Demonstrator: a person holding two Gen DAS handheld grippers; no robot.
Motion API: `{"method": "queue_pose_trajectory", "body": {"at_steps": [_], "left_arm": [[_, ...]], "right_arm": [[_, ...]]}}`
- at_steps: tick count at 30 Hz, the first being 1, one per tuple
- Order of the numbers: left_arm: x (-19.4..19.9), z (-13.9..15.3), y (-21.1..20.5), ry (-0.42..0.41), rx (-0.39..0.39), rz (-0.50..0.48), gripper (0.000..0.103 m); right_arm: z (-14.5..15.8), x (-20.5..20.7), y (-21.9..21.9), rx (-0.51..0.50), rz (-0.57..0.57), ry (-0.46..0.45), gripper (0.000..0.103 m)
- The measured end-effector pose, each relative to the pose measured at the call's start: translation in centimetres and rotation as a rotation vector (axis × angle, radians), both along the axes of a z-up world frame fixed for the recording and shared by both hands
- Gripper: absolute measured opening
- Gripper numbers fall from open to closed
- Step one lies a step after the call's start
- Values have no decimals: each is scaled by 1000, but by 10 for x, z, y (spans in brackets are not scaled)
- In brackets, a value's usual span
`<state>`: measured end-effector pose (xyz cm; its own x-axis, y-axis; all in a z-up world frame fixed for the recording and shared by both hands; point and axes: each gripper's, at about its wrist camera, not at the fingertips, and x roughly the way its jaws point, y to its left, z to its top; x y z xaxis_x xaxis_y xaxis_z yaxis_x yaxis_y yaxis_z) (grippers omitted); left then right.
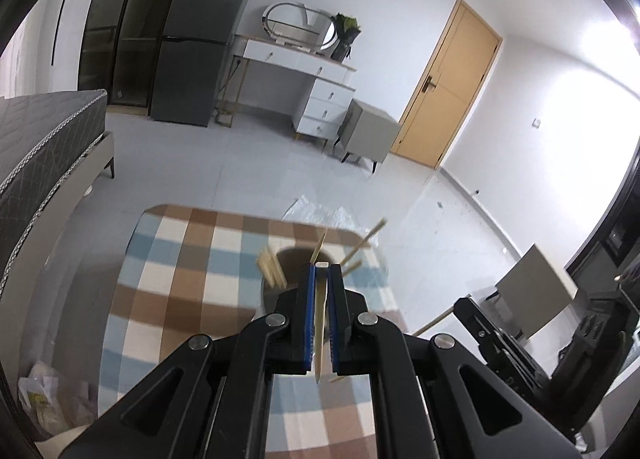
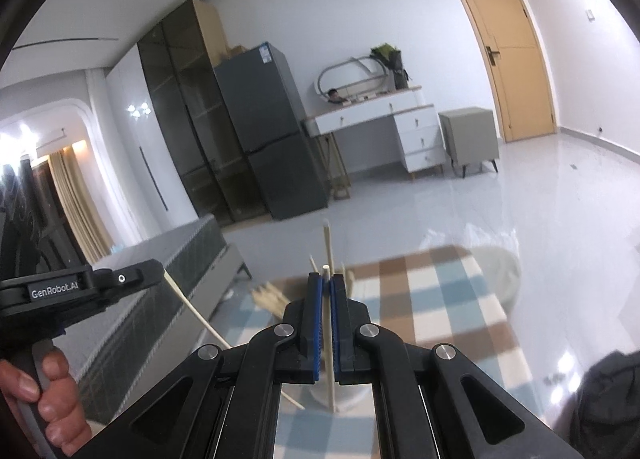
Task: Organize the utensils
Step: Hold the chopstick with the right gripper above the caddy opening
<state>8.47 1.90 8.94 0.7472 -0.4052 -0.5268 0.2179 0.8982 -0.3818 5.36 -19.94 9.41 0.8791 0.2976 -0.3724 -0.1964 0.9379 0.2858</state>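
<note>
My left gripper [image 1: 321,271] is shut on a pale wooden chopstick [image 1: 320,323] that runs back between the blue pads, above a round holder [image 1: 292,259] with several chopsticks [image 1: 272,269] sticking out. My right gripper [image 2: 326,279] is shut on another chopstick [image 2: 329,323] held nearly upright over the white holder [image 2: 340,399]. The left gripper also shows in the right wrist view [image 2: 160,271], with its chopstick [image 2: 192,311] slanting down to the table.
The table wears a checked brown, blue and white cloth [image 1: 180,299]. A grey bed [image 1: 40,147] stands left. A fridge [image 1: 200,39], white dresser [image 1: 316,91], grey nightstand [image 1: 368,135] and wooden door [image 1: 448,91] are beyond.
</note>
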Motion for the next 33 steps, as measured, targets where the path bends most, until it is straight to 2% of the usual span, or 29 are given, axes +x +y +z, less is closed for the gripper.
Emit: {"method": "queue_pose_trajectory", "body": {"at_steps": [8,13,20,28,33], "left_arm": [[30,31,-3,-60,-3,-3,1],[59,39,-2,-88,23,7,1],[84,22,-9,-103,103,8,1],[102,-22,-11,-20,107,-6,1],[99,-36,-14,15,108,-27,1]], "right_arm": [[39,39,12,-4,18,-86,3],[46,64,21,-23,28,-115,3],[30,89,27,-45,39,-107,3],[-3,102,28,-72,55,-55,3],[-29,99,31,-98,71,-15,3]]}}
